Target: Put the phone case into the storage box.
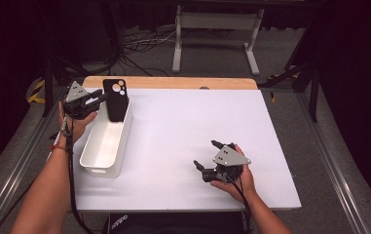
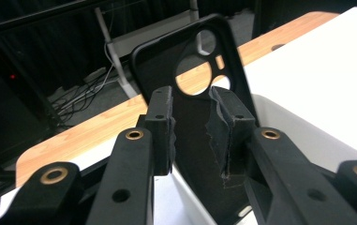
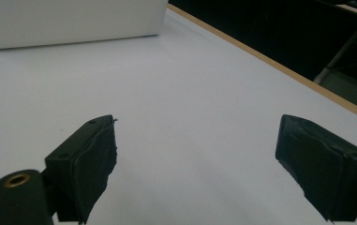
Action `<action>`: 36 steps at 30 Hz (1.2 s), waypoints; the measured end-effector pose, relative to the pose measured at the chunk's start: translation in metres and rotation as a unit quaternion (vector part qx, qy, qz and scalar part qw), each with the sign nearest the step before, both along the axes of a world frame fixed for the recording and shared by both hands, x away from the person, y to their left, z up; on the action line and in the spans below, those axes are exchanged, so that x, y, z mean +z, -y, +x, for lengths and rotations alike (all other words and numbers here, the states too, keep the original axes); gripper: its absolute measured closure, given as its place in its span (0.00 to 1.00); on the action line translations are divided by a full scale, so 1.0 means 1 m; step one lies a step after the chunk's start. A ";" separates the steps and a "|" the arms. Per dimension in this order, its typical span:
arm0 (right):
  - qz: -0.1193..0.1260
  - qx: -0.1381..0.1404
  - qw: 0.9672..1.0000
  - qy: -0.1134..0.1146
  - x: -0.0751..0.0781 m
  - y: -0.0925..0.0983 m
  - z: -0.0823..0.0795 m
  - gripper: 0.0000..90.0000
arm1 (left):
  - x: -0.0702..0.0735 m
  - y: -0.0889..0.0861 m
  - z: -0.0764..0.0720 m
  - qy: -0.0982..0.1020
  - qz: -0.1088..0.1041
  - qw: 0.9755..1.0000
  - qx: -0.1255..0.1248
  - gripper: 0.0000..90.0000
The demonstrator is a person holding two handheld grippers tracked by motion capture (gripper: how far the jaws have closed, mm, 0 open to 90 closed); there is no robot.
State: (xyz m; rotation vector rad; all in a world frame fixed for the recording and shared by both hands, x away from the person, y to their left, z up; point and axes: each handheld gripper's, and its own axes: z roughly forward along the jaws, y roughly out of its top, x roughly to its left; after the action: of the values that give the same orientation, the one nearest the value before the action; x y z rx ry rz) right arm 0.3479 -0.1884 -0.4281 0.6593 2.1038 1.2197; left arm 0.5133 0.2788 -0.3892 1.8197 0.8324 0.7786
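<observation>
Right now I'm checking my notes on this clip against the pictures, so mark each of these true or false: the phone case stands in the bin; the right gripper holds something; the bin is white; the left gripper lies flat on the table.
1. The phone case stands at the far end of the bin. True.
2. The right gripper holds something. False: its fingers are spread wide over bare table.
3. The bin is white. True.
4. The left gripper lies flat on the table. False: a hand holds it up at the case.
</observation>
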 end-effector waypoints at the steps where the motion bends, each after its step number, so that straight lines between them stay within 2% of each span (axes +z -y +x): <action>1: 0.000 0.001 1.000 0.000 0.000 0.000 0.000 0.15 | 0.001 0.002 -0.002 0.001 0.001 1.000 0.000 0.78; 2: 0.000 0.000 1.000 0.002 0.000 0.001 0.000 0.15 | 0.002 0.002 -0.003 0.003 0.004 1.000 -0.002 0.77; 5: 0.001 0.001 1.000 0.001 0.000 0.001 0.000 0.15 | 0.005 0.004 -0.008 0.006 -0.006 1.000 -0.003 0.75; 8: 0.000 0.007 1.000 0.004 0.000 0.001 0.000 0.15 | 0.009 0.007 -0.015 0.016 -0.008 1.000 -0.005 0.72; 15: 0.003 0.009 1.000 0.005 0.001 0.002 0.000 0.15 | 0.014 0.012 -0.026 0.029 -0.009 0.999 -0.013 0.68; 20: 0.001 0.011 1.000 0.003 0.000 0.001 0.000 0.15 | 0.014 0.014 -0.031 0.028 -0.011 0.999 -0.021 0.64; 23: 0.001 0.012 1.000 0.004 0.001 0.000 -0.001 0.15 | 0.015 0.017 -0.036 0.033 -0.006 0.999 -0.028 0.59; 28: 0.001 0.013 1.000 0.005 0.001 0.001 -0.001 0.15 | 0.019 0.021 -0.042 0.042 -0.006 0.999 -0.032 0.55; 34: 0.004 0.020 1.000 0.009 0.003 0.001 -0.001 0.15 | 0.022 0.023 -0.051 0.042 -0.006 0.998 -0.037 0.50; 36: 0.007 0.023 1.000 0.007 0.003 0.001 0.001 0.15 | 0.023 0.025 -0.054 0.044 0.000 0.998 -0.043 0.50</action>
State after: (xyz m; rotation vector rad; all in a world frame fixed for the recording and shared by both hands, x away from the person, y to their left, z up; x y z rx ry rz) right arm 0.3486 -0.1893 -0.4247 0.6101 2.1111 1.2620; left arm 0.4594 0.2543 -0.3662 1.7955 0.6925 0.7984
